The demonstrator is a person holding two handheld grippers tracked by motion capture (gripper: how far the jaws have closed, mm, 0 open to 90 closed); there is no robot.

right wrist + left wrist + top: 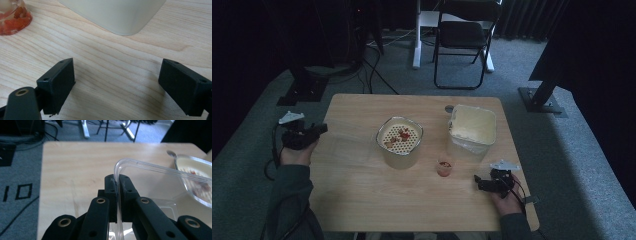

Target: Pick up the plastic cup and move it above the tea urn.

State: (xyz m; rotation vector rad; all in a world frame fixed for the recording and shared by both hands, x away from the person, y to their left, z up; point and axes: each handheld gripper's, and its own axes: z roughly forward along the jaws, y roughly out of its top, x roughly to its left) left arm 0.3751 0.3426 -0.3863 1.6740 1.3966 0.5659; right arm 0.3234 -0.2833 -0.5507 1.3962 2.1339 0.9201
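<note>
Firmly clenched on a clear plastic lid (150, 168) by the left gripper (117, 182) — pads flat against both faces of the rim, right at a rounded corner. From that corner, long edge running toward the right of the frame and slightly downward, cut off at the border. Lower part hidden behind the black jaws. Behind the plastic and blurred by it, at right, a perforated tub (197, 180) with red bits. At upper right, what looks like a spoon (172, 153).

From above, held at the left edge of the wooden table (362, 200), well apart from the tub at centre. Hard to make out there, in the dim light, how the lid lies.

Released and spread wide, the right gripper (117, 72) — low over bare wood at lower right in the high view. Ahead of it, the rounded corner of a cream container (117, 15), cropped by the top of the frame. At upper left, a small cup (12, 17) of red pieces, also cropped. Past the table, a folding chair (462, 35) and cables (377, 75) on grey carpet.
</note>
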